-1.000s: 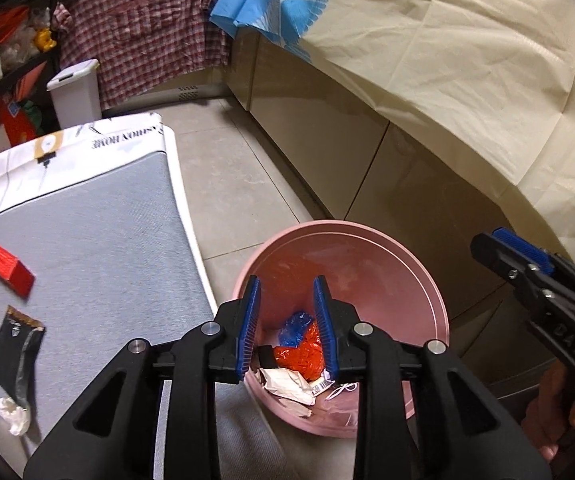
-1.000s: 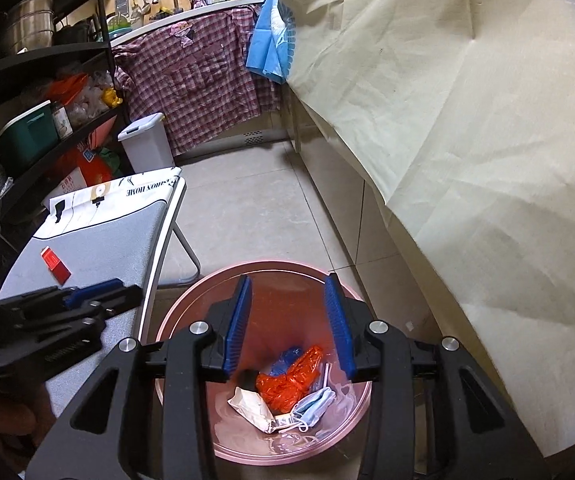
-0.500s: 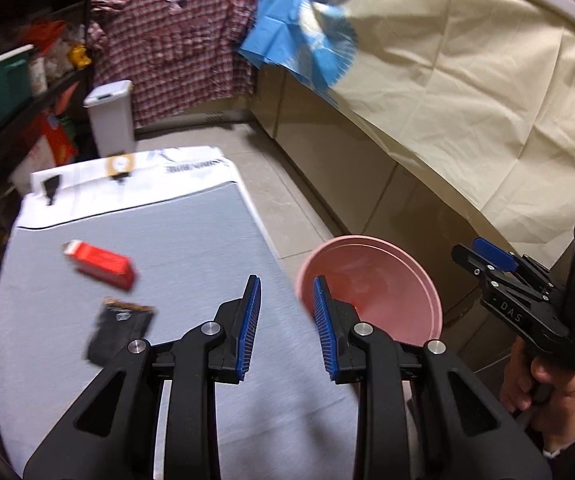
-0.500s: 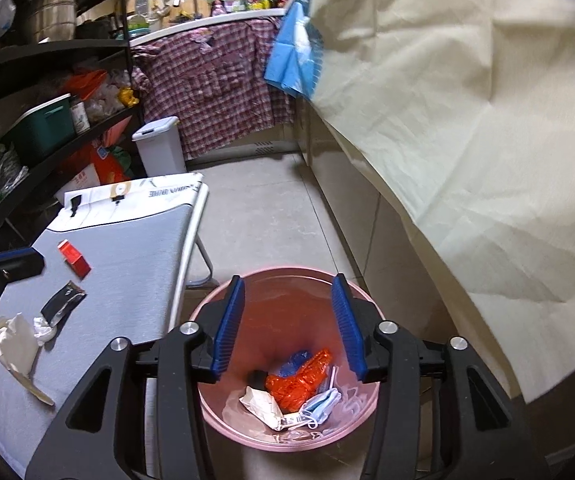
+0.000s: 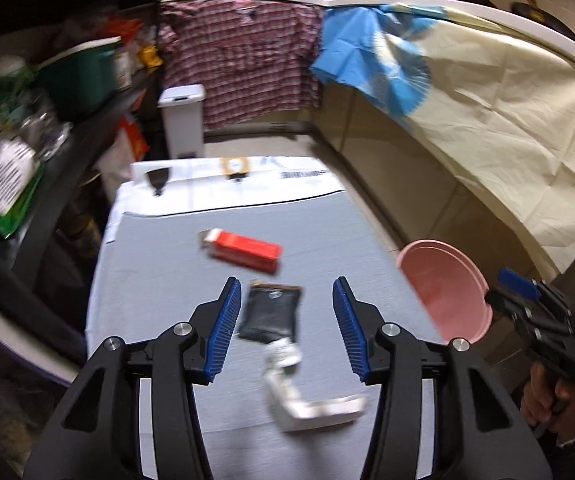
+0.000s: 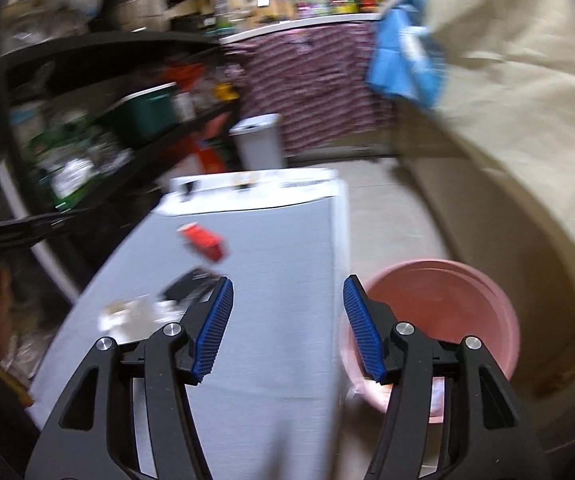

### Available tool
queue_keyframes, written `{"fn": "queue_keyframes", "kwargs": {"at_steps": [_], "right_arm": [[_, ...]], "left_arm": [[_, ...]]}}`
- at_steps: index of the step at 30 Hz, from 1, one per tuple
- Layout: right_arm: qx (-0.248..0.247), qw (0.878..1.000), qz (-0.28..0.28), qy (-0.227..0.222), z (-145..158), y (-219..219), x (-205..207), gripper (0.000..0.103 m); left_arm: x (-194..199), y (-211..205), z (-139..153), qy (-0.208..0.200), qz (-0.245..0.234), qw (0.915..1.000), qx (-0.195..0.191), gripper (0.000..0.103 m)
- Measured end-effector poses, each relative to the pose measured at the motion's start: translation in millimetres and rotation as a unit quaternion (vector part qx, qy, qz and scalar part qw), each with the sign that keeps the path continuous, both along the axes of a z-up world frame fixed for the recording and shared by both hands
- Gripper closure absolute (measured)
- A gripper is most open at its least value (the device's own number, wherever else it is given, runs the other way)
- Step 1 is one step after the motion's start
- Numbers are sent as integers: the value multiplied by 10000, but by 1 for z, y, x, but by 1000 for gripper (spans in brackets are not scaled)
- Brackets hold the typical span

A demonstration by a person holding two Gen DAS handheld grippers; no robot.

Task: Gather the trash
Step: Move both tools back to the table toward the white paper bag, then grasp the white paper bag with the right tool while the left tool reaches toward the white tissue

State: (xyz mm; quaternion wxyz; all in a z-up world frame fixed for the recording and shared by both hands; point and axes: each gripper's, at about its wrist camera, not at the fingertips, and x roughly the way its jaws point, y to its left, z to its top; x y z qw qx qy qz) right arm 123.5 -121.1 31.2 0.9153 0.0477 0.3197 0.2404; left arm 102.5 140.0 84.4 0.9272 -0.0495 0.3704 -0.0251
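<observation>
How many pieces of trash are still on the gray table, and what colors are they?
Red: 1, the red box
Black: 1, the black wrapper
White: 1, the crumpled white paper
Total: 3 on the gray table

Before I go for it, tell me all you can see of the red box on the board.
The red box is a small, long carton, seemingly cardboard, with a pale torn-looking flap at its left end. It lies flat and slightly askew on the grey board, beyond the black packet and apart from it. Nothing grips it. Blur hides any print.
</observation>
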Motion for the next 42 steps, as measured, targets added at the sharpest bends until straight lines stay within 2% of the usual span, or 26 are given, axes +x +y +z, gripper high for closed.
{"fn": "queue_keyframes", "kwargs": {"at_steps": [4, 7, 9, 17, 20, 25, 27, 31, 34, 42], "right_arm": [[283, 9968, 731, 145, -6, 38, -10, 45], [153, 9930, 1156, 167, -13, 64, -18, 45], [99, 9895, 1424, 242, -19, 79, -21, 45], [-221, 9758, 2105, 548, -47, 123, -16, 46], [-308, 9705, 2311, 609, -53, 133, -19, 55], [-437, 9628, 2600, 599, -57, 139, -26, 85], [-397, 9604, 2702, 546, -54, 136, -31, 90], [-263, 9588, 2791, 461, -45, 127, -37, 95], [-147, 9614, 2720, 394, -38, 114, -39, 95], [-194, 9811, 1883, 391, -35, 73, -24, 95]], "left_arm": [[-5, 24, -10, -56, 152, 9998, -64, 55], [-7, 38, -28, 13, 295, 9993, -244, 55], [-5, 47, -40, 245, 470, 9975, -461, 57], [1, 65, -46, 238, 716, 9946, -707, 57], [4, 67, -49, 270, 739, 9945, -695, 57], [10, 63, -55, 365, 689, 9947, -670, 57], [12, 61, -57, 392, 670, 9948, -657, 57], [15, 56, -61, 457, 652, 9947, -652, 57], [18, 49, -63, 486, 591, 9952, -614, 57], [31, 14, -81, 654, 122, 9960, -597, 57]]}}
